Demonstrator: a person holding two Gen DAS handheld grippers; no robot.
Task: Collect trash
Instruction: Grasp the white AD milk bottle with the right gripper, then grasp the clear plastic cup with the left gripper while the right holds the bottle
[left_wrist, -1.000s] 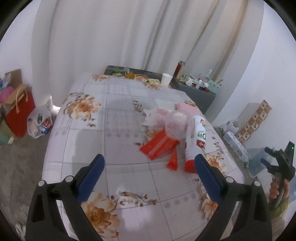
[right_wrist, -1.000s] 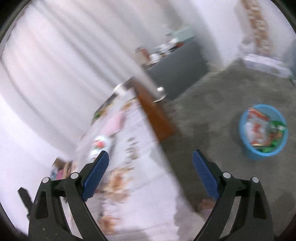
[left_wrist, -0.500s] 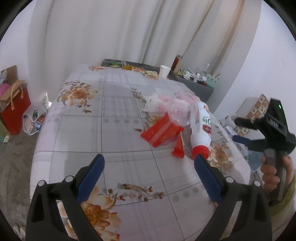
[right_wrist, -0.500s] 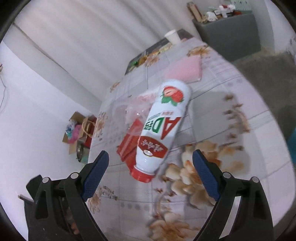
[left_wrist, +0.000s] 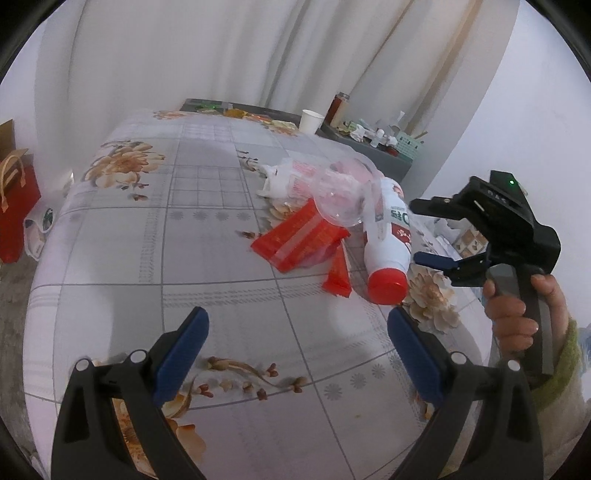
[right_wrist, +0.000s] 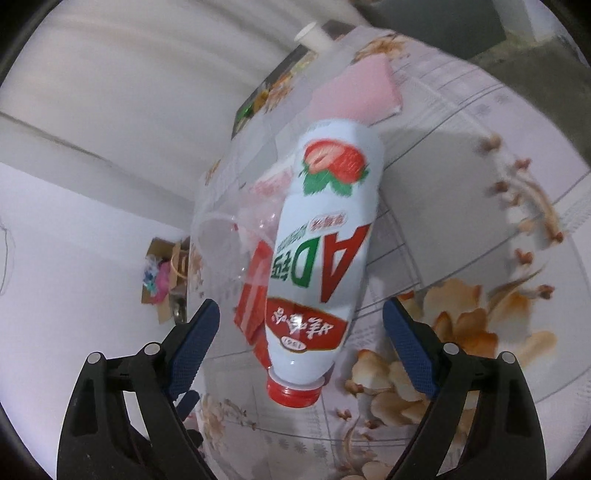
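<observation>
A white drink bottle (left_wrist: 388, 236) with a red cap lies on the flowered tablecloth (left_wrist: 147, 240), cap end toward me. Left of it sit a red wrapper (left_wrist: 299, 240), a smaller red wrapper (left_wrist: 338, 273) and a clear plastic cup (left_wrist: 341, 201). My right gripper (left_wrist: 415, 230) reaches in from the right at the bottle's neck. In the right wrist view the bottle (right_wrist: 325, 258) lies between the wide jaws of that gripper (right_wrist: 301, 310); they are closing, pads clear of it. My left gripper (left_wrist: 298, 321) hovers open and empty over bare cloth, nearer than the trash.
A pink sheet (right_wrist: 354, 88) lies beyond the bottle. A paper cup (left_wrist: 310, 120) stands at the table's far edge, with a cluttered grey cabinet (left_wrist: 373, 147) behind. A red bag (left_wrist: 14, 206) sits on the floor at left. A hand (left_wrist: 513, 314) holds the right gripper off the table's right edge.
The right gripper swung from the floor bin side over to the table and closed in on the bottle's cap end. The left gripper sank a little toward the cloth.
</observation>
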